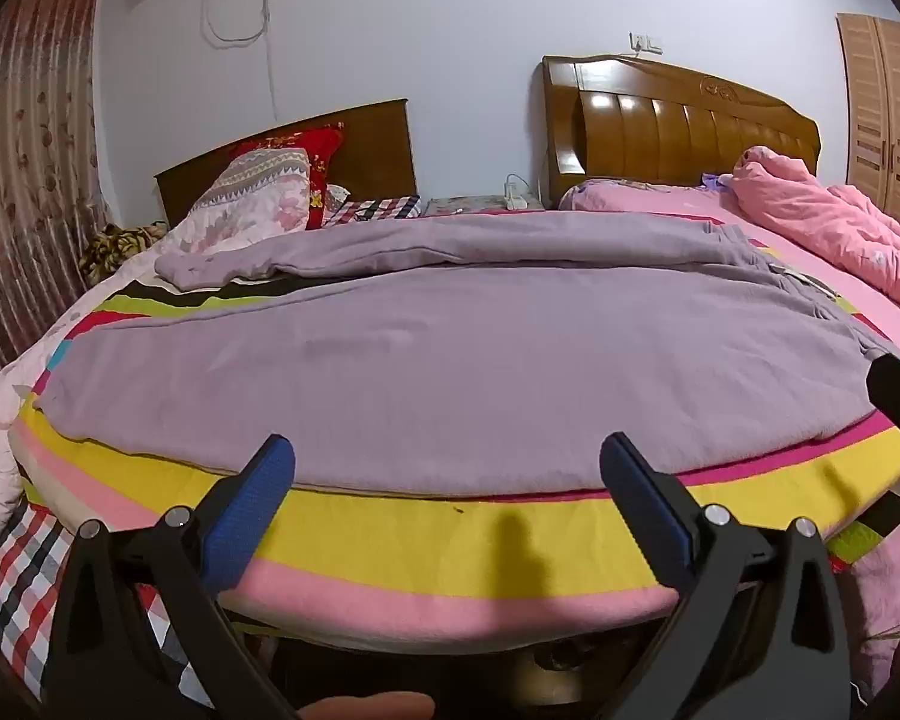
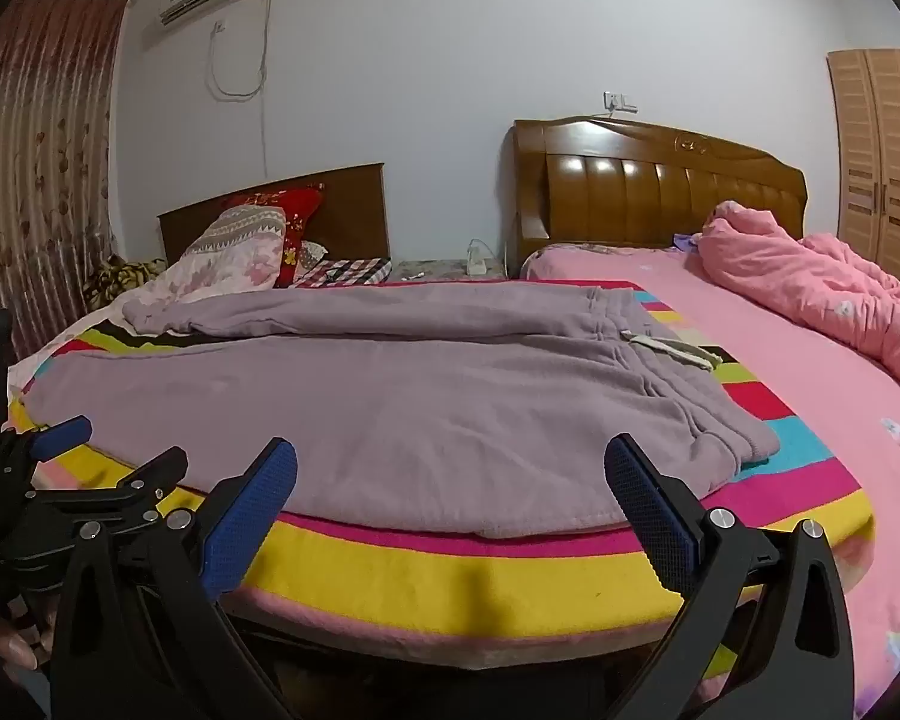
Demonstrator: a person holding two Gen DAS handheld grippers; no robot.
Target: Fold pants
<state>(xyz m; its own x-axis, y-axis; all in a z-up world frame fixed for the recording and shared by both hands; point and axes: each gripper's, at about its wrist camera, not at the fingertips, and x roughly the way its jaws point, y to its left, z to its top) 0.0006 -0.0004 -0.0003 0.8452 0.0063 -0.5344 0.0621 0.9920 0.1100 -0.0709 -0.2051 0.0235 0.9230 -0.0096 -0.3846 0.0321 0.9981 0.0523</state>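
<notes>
Lilac sweatpants (image 1: pixel 426 360) lie spread flat on a striped blanket (image 1: pixel 450 552), legs running to the left, waistband with a white drawstring (image 2: pixel 678 351) at the right. The near leg lies along the blanket's front edge; the far leg (image 2: pixel 342 309) lies behind it. My left gripper (image 1: pixel 447 468) hovers open just in front of the near leg's edge, nothing between its blue pads. My right gripper (image 2: pixel 450 468) is open too, before the pants' near edge toward the waistband (image 2: pixel 726 420). The left gripper (image 2: pixel 114 456) shows at the left of the right wrist view.
The blanket covers a bed or table edge with a pink band (image 2: pixel 450 630) in front. A pink quilt (image 2: pixel 822 294) is heaped on the pink sheet at right. Pillows (image 1: pixel 258 198) and wooden headboards (image 1: pixel 678 126) stand at the back. Curtains (image 1: pixel 24 180) hang left, a wardrobe (image 2: pixel 882 156) right.
</notes>
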